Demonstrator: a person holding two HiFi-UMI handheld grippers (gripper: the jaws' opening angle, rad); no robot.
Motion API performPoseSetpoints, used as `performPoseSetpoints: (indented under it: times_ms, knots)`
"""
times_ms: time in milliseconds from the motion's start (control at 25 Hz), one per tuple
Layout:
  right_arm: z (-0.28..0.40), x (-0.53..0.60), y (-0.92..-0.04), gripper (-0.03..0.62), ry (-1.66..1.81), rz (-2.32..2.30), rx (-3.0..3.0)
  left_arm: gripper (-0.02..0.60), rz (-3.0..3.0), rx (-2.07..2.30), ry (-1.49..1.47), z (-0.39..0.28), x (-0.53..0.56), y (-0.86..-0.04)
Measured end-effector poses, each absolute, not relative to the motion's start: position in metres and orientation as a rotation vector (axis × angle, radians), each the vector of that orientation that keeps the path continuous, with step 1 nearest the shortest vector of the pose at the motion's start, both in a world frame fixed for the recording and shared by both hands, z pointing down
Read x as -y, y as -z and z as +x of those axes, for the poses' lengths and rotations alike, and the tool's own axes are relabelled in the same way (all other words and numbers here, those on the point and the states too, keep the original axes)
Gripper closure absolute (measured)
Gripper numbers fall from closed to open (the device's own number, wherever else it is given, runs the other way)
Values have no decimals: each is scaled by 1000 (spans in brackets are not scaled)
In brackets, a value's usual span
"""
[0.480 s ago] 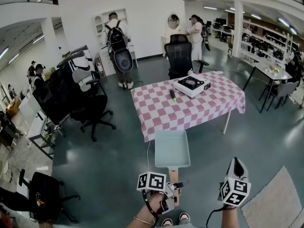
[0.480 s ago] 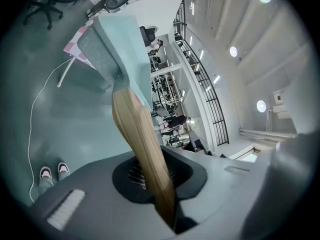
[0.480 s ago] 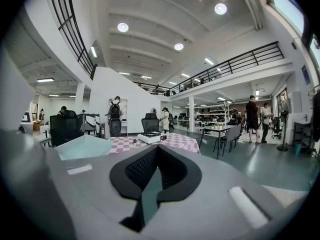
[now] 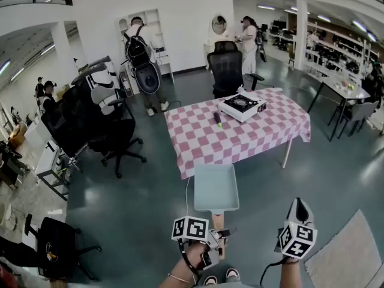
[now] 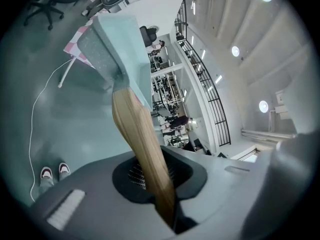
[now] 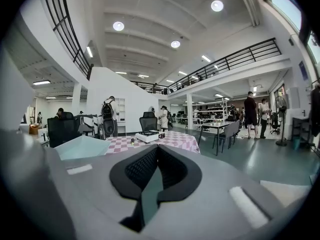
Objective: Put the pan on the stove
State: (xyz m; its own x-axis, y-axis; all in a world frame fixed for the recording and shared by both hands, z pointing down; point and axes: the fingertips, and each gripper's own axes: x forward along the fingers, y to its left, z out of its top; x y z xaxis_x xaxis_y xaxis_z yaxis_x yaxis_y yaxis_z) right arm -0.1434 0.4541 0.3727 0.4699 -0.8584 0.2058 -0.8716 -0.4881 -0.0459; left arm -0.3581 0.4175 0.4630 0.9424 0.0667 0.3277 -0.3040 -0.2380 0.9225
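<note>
I carry a pale teal square pan (image 4: 216, 188) by its wooden handle (image 4: 219, 222), low over the floor in front of me. My left gripper (image 4: 216, 245) is shut on that handle. In the left gripper view the handle (image 5: 142, 144) runs out from between the jaws to the pan (image 5: 107, 44). The white portable stove (image 4: 242, 107) sits on the far right part of the pink checked table (image 4: 240, 140) ahead. My right gripper (image 4: 299, 206) is shut and holds nothing. Its own view shows the pan (image 6: 80, 146) at left and the stove (image 6: 149, 136) beyond.
A small dark object (image 4: 217, 120) lies on the table left of the stove. A black office chair (image 4: 228, 71) stands behind the table, with more chairs (image 4: 114, 137) at left. A white cable (image 4: 187, 191) trails on the floor. A rug (image 4: 345, 251) lies at lower right. People stand at the back.
The pan and the table sit slightly closer together in the head view. The person with the backpack at the back has shifted left. Both grippers keep their state.
</note>
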Motion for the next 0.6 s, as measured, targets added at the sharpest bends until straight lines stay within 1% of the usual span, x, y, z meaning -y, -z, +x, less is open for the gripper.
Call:
performPoseSetpoints:
  times_ms: [600]
  knots:
    - [-64, -438, -376, 585, -322, 2604, 1614, 558, 1770, 249, -283, -299, -395, -464]
